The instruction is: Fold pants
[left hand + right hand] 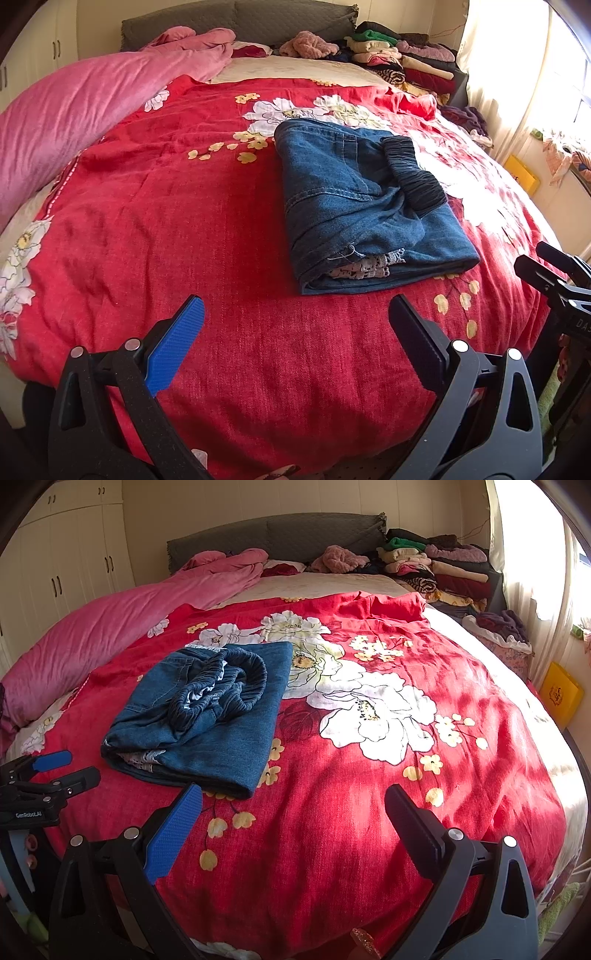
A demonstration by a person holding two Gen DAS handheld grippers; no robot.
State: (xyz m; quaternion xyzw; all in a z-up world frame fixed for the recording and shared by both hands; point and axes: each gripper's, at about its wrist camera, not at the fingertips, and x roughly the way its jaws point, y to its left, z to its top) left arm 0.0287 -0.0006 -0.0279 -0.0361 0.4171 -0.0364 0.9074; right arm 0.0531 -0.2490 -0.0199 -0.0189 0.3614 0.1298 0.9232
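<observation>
We hold both claws above the near edge of the bed (258, 387), each empty and touching nothing. The left claw (295, 325) has its jaws spread wide; the blue pad (177, 350) and the black pad (417, 347) stand well apart over bare red blanket (147, 206). The right claw (293, 812) is likewise spread wide, with nothing between its pads.

The pants (362, 206) lie folded into a compact blue denim bundle on the blanket, near the middle of the bed and nearer the near edge than the headboard (240, 22). The gathered waistband (225, 686) sits on top of the bundle. A lace hem (365, 267) shows at the bundle's near end.

In the right wrist view, the pants lie just beyond the right claw's blue pad and left of it.

A pink quilt (74, 122) lies along the bed's left edge. Stacked clothes (402, 59) occupy the far right corner.
</observation>
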